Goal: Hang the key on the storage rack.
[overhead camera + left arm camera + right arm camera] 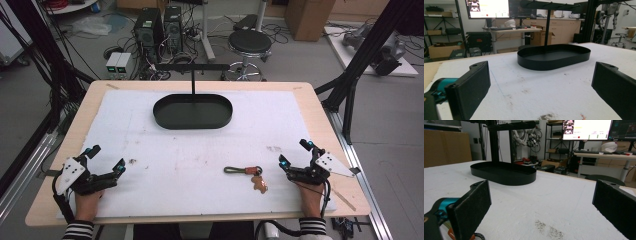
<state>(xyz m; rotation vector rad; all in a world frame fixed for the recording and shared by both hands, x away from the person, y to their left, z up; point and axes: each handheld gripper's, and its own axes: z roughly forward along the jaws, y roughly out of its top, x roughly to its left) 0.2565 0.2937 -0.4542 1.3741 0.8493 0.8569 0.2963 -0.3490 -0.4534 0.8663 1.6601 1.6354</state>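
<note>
A: Black metal, that oval tray (pixel 192 111) with the hanger stand (pixel 193 75) rising from its far rim, sits at the far middle of the white mat (pixel 165 150). From the high view, where is the thing to pick up?

B: The keychain (pixel 247 174), a dark loop with an orange tab and a small brown charm, lies flat on the mat near the front edge, just beside the right gripper (pixel 295 154) and well apart from the tray. The left gripper (pixel 106 159) rests at the front left corner with nothing near it. Both have their jaws spread wide and hold nothing.

A: And the left gripper view?

B: Its two black pads stand far apart over bare mat, with the tray (pixel 554 56) straight ahead.

A: The right gripper view?

B: Jaws apart again, nothing between them. A bit of the keychain (pixel 475 236) peeks out at the bottom left, under the left pad, so the gripper isn't centred on it yet.

A: So how should the reach go?

B: I'd swing the right gripper toward the keychain, lower until the pads nearly touch the mat, and close across the loop or tab rather than the dangling charm. The stand's bar looks like the likely place to hang it.
</note>
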